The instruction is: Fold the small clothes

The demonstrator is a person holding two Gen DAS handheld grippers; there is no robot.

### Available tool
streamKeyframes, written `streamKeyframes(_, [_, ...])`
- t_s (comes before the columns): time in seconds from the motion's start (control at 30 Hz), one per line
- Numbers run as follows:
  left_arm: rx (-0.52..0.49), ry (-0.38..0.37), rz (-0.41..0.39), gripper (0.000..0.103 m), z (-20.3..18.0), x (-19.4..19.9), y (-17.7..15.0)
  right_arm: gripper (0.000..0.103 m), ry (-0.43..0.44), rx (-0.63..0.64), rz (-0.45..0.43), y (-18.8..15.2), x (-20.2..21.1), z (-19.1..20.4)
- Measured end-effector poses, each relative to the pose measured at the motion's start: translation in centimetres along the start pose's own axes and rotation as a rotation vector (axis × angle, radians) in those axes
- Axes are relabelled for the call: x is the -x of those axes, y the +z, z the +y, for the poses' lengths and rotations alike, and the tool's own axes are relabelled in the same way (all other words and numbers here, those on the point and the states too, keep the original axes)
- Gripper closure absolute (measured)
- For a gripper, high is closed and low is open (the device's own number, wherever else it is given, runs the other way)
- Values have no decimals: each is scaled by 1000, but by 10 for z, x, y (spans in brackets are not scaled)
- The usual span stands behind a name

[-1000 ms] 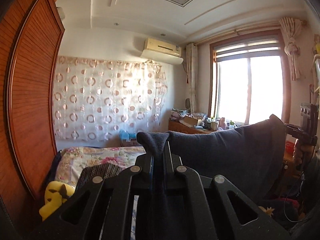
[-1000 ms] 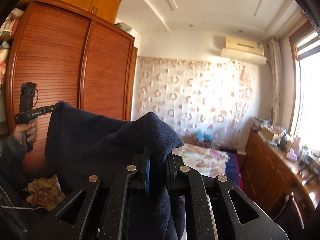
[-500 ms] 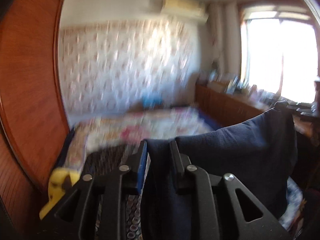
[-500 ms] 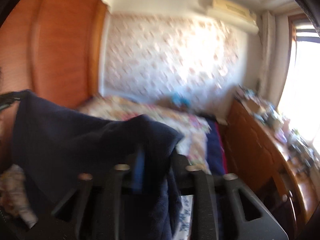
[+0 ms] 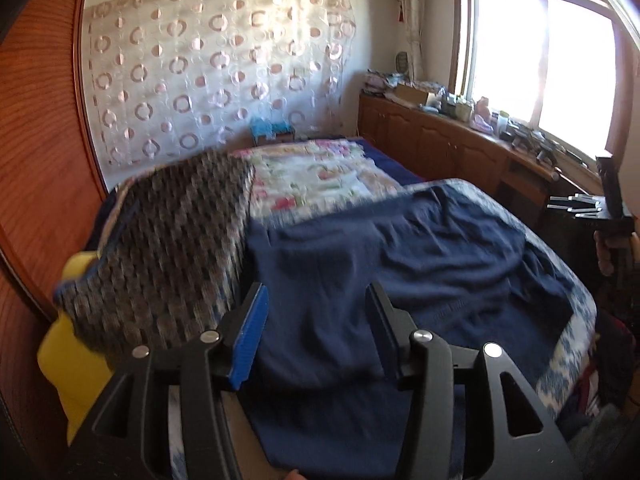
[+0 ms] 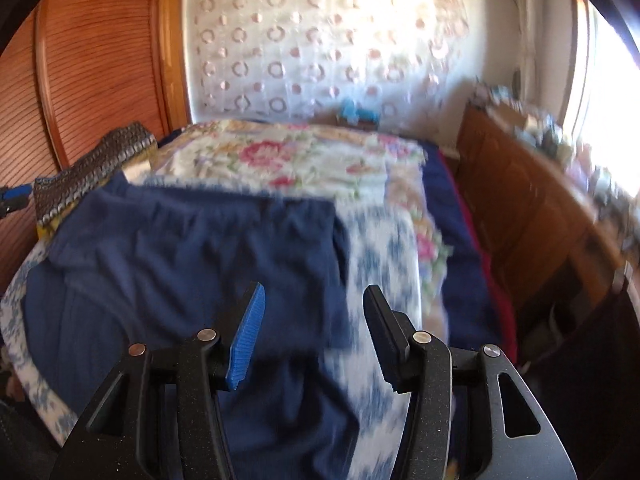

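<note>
A navy blue garment [image 5: 400,256] lies spread flat on the bed, also seen in the right wrist view as the navy garment [image 6: 192,256]. My left gripper [image 5: 317,292] hovers over its near left part. Its jaws are opening, with cloth lying beneath and between them, and the pads do not press it. My right gripper [image 6: 314,290] is over the garment's near right edge. Its jaws are opening too and grip nothing. The right gripper [image 5: 576,205] shows at the far right edge of the left wrist view.
A grey knitted blanket [image 5: 172,240] and a yellow cushion [image 5: 72,364] lie left of the garment. Beyond it is a floral quilt [image 6: 288,160]. A blue-and-white sheet [image 6: 380,248] covers the near bed. A wooden wardrobe [image 6: 100,60] stands left, and a cluttered wooden cabinet [image 5: 448,140] under the window right.
Both grippers held the navy garment up in the air, shut on its corners. They have come down toward the bed, the garment now lies on it, and both sets of jaws have parted.
</note>
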State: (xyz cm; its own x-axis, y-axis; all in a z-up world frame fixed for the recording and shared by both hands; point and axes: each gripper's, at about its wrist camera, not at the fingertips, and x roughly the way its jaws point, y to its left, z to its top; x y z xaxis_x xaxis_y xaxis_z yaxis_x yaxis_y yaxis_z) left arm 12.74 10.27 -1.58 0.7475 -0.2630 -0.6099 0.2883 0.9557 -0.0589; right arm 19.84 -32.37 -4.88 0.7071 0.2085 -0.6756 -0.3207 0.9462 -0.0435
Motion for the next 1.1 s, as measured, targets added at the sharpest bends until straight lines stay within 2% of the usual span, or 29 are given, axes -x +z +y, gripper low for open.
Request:
streamKeyframes(0.1, [25, -12, 34, 53, -1, 0, -27, 51, 12, -55, 55, -33, 1, -8])
streamKeyframes(0.2, [34, 9, 55, 53, 0, -2, -46, 51, 16, -87, 95, -60, 2, -14])
streamKeyframes(0.37, [59, 21, 122, 53, -2, -4, -84, 51, 38, -80, 124, -87, 14, -8])
streamKeyframes(0.47, [82, 35, 158, 53, 1, -4, -105, 51, 15, -62, 136, -97, 20, -6])
streamKeyframes(0.57, [101, 54, 181, 53, 8, -7, -118, 57, 0, -52, 138, -105, 20, -4])
streamKeyframes(0.63, [113, 60, 175, 53, 12, -6, -123, 66, 8, -54, 134, -107, 20, -4])
streamKeyframes(0.7, [115, 71, 176, 53, 12, -5, -125, 96, 21, -44, 134, -108, 22, -1])
streamKeyframes(0.77, [111, 82, 172, 53, 11, -3, -128, 100, 23, -8, 132, -108, 24, 4])
streamKeyframes(0.9, [107, 93, 162, 54, 8, 2, -132, 100, -42, 3, 106, -108, 41, 0])
streamKeyframes(0.93, [107, 91, 159, 54, 8, 3, -133, 100, -54, -6, 101, -108, 46, -5])
streamKeyframes(1.07, [96, 72, 158, 80, 3, 6, -134, 100, -90, -13, 106, -112, 53, -14])
streamKeyframes(1.1, [98, 63, 161, 83, 2, 7, -134, 100, -96, -11, 111, -113, 51, -14])
